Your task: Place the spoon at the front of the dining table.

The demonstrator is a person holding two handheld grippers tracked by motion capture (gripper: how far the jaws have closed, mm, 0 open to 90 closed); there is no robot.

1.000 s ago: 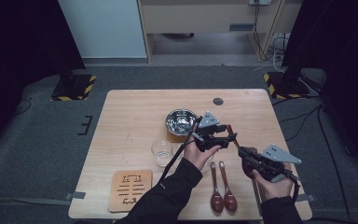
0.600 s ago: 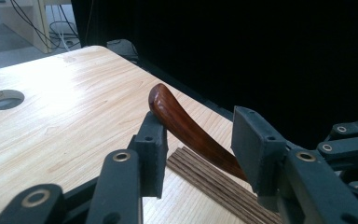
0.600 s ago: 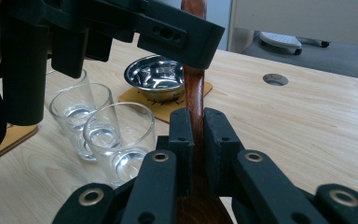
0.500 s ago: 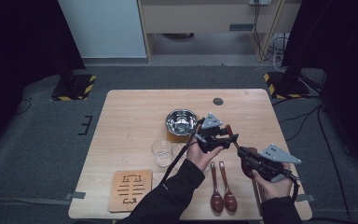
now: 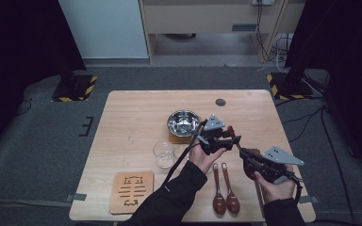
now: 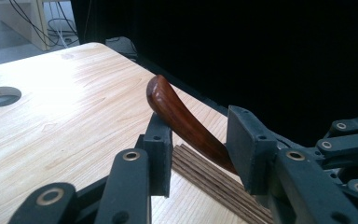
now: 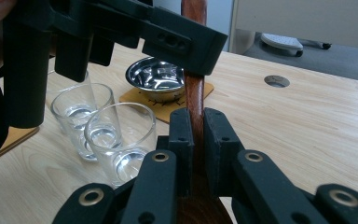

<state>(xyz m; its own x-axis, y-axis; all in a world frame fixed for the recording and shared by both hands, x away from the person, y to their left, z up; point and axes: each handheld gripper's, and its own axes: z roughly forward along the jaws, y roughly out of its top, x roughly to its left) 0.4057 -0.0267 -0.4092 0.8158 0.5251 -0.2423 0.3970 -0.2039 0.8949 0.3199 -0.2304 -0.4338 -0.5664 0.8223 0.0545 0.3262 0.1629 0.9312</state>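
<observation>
The wooden table (image 5: 136, 122) carries everything, and the steel bowl (image 5: 183, 122) on its square coaster (image 5: 173, 137) makes a fair landmark. Nearer you than the bowl stands a clear glass (image 5: 163, 154), and farther toward you on the left lies a carved wooden trivet (image 5: 133, 191). To the right of the bowl, above the table, you hold a dark wooden spoon (image 5: 237, 145) between both tools, apparently to pass it from one to the other.

Your right gripper (image 5: 248, 157) is clamped tight on the spoon's handle (image 7: 195, 100), which keeps it steady in the air with its tip tilted up. Your left gripper (image 5: 227, 136) has just been closing around the upper end of that handle (image 6: 177, 116): one jaw touches the wood, the other stands a little off, so it has not gripped yet.

Two more wooden spoons (image 5: 225, 193) lie side by side on the table, nearer you than the bowl. Beneath the held spoon, in the left gripper view, is a ribbed wooden mat (image 6: 214, 179).
</observation>
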